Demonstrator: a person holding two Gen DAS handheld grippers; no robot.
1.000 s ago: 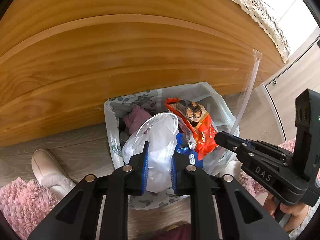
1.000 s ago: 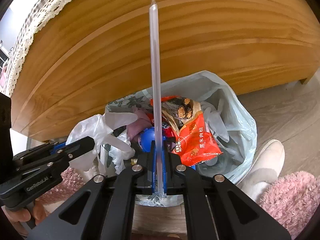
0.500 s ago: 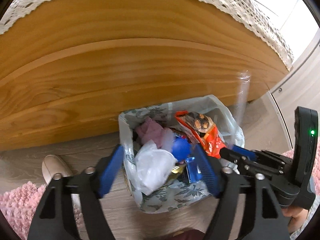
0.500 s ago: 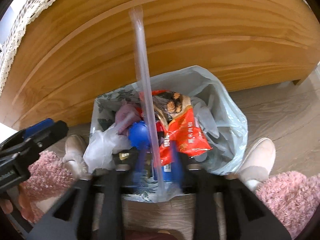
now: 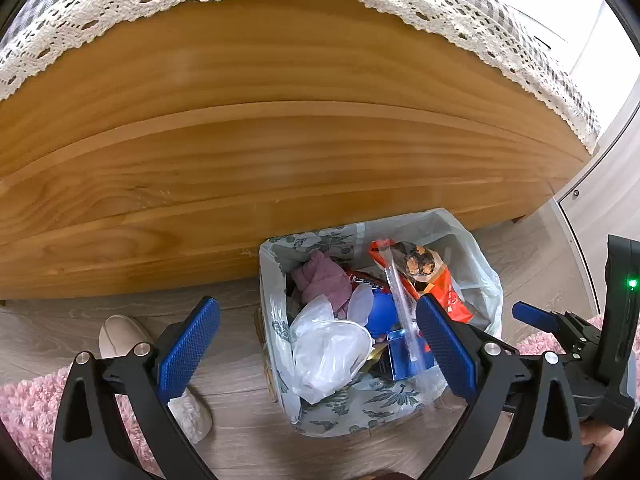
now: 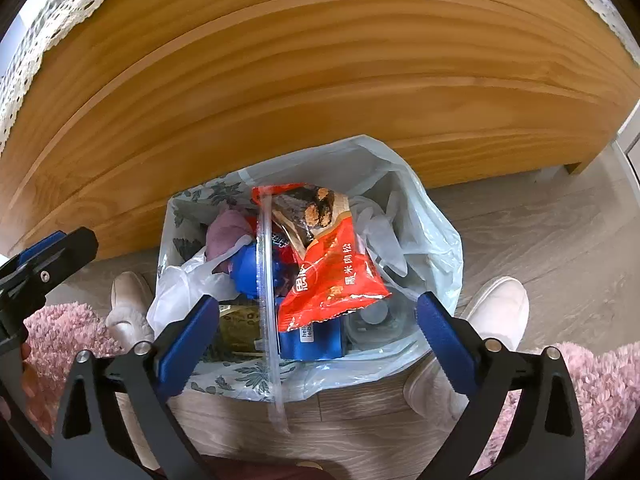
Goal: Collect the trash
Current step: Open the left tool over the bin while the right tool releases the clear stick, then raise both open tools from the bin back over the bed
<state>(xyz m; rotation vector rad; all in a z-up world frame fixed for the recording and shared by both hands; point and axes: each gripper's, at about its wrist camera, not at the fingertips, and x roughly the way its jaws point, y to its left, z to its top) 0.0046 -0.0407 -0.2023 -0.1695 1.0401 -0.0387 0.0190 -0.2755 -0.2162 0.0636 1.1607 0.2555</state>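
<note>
**Inspector A:** The bin [image 6: 432,232], lined with a pale plastic bag, is stood on the floor against the wooden bed frame [image 6: 320,80]. It is filled to the rim. A clear plastic tube [image 6: 266,292] is laid across the heap, its near end hanging over the rim toward the floor. A crumpled clear plastic bag [image 5: 332,352] is lodged at the left side, beside a red snack packet [image 6: 332,276].

**Inspector B:** State of the tools?

**A:** The left gripper [image 5: 316,356] and right gripper [image 6: 318,336] have just been opening; both are spread wide above the bin, nothing pressed between the pads. The tube and bag are judged released.

**B:** Clearance?

**A:** The far side is closed off by the frame. A slipper [image 6: 480,332] and pink rug [image 6: 592,392] are noted on the right, another slipper [image 5: 120,332] on the left. Room is left upward and toward the person only. The overhanging tube is judged liable to slide out
</note>
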